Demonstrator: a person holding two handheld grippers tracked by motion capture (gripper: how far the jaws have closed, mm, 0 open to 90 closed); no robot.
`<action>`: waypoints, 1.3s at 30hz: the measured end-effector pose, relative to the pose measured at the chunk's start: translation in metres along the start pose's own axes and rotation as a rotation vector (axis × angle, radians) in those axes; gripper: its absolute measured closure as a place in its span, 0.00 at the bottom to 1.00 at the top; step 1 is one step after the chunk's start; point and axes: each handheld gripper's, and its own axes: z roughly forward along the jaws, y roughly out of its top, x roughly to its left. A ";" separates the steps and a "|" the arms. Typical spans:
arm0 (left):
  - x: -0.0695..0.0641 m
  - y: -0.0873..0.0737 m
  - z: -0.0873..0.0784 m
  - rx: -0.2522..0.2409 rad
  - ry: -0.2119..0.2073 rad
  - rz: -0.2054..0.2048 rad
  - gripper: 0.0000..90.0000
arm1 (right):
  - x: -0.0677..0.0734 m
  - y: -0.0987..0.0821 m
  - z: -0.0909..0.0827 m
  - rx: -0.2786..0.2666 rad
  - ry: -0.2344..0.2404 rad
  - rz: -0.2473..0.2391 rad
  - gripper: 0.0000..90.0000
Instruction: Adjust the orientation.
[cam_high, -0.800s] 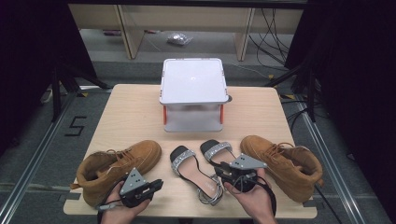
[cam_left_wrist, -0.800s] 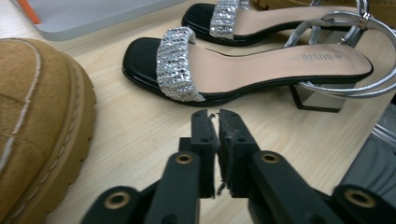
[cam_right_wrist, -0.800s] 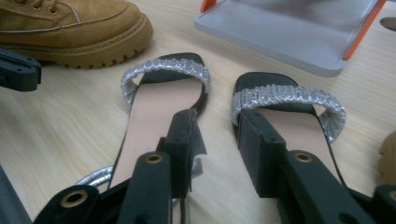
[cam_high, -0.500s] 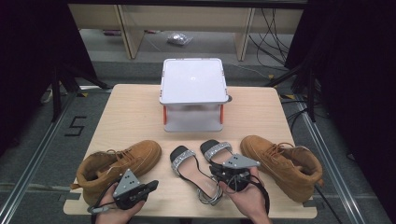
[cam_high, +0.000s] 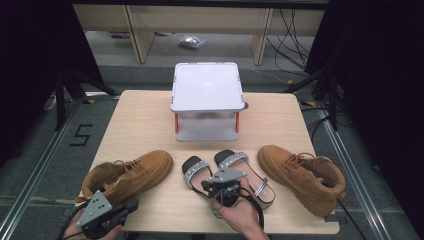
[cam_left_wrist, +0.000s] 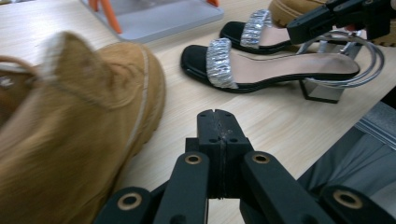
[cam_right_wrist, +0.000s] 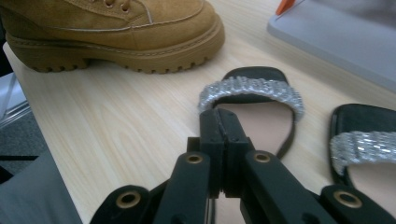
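The right gripper (cam_high: 216, 189) is black, with a grey three-cornered plate on top. Its two jaws are pressed tight together with nothing between them. It hangs just over the left sandal (cam_high: 195, 170), a black open shoe with a sparkly silver strap and a shiny block heel. In the right gripper view the closed tips point at that silver strap (cam_right_wrist: 252, 91), so I think this shoe is the one to be picked up next. The jaws would have to open first.

The left gripper (cam_high: 131, 206) is clenched shut too, and it is empty. It sits at the near edge of the table, just beside the left boot (cam_high: 127, 175), a tan, soft, fuzzy leather boot with laces. It touches nothing.

Next to the first sandal lies its twin, the right sandal (cam_high: 250, 175). Past that stands the right boot (cam_high: 302, 177), tan like the other one. The four shoes sit in a row along the front of the pale wooden table (cam_high: 145, 125), boots outside and sandals inside, close to the hands so they are easy to reach.

Behind them stands a white plastic box with a flat lid and orange clips (cam_high: 206, 100). It may be where the shoes go.

I see no words on the shoes. A black "5" (cam_high: 80, 134) is marked on the floor to the left.
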 end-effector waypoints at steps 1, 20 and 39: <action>0.002 0.000 0.000 -0.005 0.002 -0.001 1.00 | 0.003 0.003 0.004 0.001 0.006 0.022 1.00; -0.029 -0.005 0.087 0.102 -0.155 -0.014 0.99 | -0.027 0.019 0.022 0.128 -0.084 0.108 1.00; -0.063 0.014 0.178 0.238 -0.254 0.041 0.99 | -0.059 0.014 0.047 0.498 -0.098 0.090 0.98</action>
